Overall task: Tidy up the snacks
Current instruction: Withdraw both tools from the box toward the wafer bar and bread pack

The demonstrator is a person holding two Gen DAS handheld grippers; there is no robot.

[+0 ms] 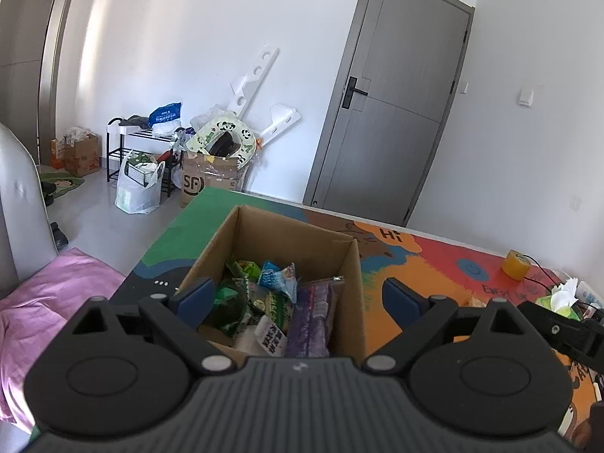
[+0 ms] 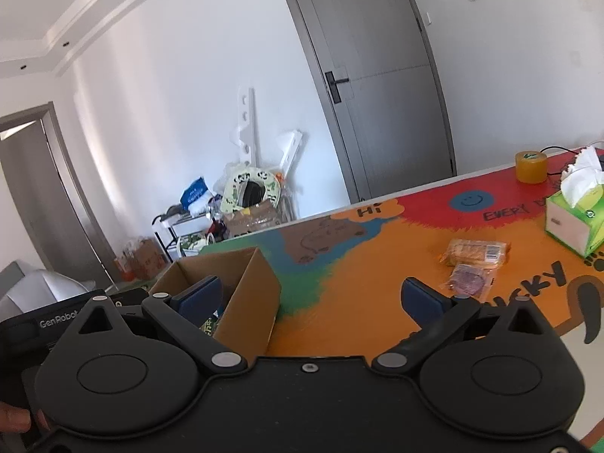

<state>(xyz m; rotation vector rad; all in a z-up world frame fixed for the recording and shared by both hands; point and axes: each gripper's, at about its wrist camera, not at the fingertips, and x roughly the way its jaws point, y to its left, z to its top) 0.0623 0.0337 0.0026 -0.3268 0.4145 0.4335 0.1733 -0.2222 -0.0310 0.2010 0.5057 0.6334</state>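
On the table (image 2: 339,302), both grippers, left (image 1: 298,298) and right (image 2: 309,298), were spread wide and empty beside the box (image 1: 264,234) of snacks (image 1: 271,294).

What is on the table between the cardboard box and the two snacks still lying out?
Nothing: in the right wrist view, only bare painted tabletop separates the cardboard box from the cracker pack and the purple-filled packet.
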